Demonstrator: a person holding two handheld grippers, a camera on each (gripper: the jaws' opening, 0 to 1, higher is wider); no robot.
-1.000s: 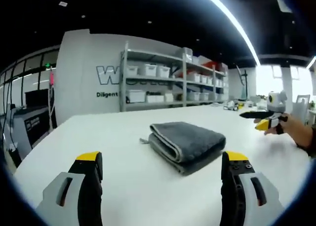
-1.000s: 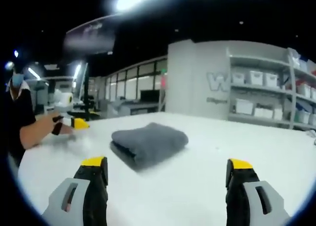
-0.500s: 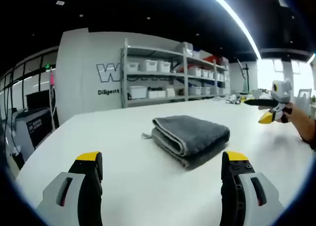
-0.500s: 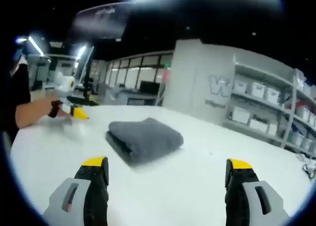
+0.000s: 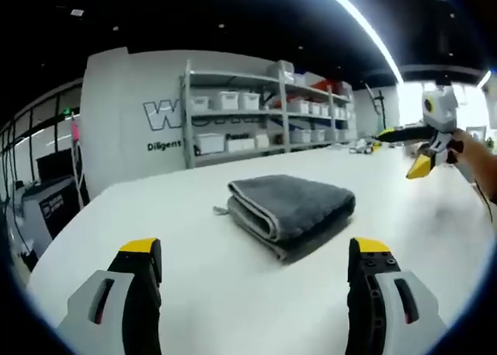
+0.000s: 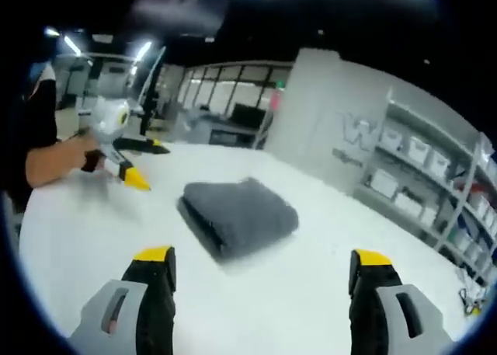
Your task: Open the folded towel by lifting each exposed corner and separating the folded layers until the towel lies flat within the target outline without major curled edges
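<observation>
White table (image 5: 194,285) | folded towel (image 5: 293,210): rounded fold faces left tool (image 5: 256,281)

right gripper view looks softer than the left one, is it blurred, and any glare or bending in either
Right gripper view: the folded grey towel and white table are smeared, fold edges unclear, shelves leaning at the edge. Left gripper view: sharper, the towel layers read clearly; a ceiling light strip burns white, bowed by the fisheye, and the window at the right is blown out.
</observation>
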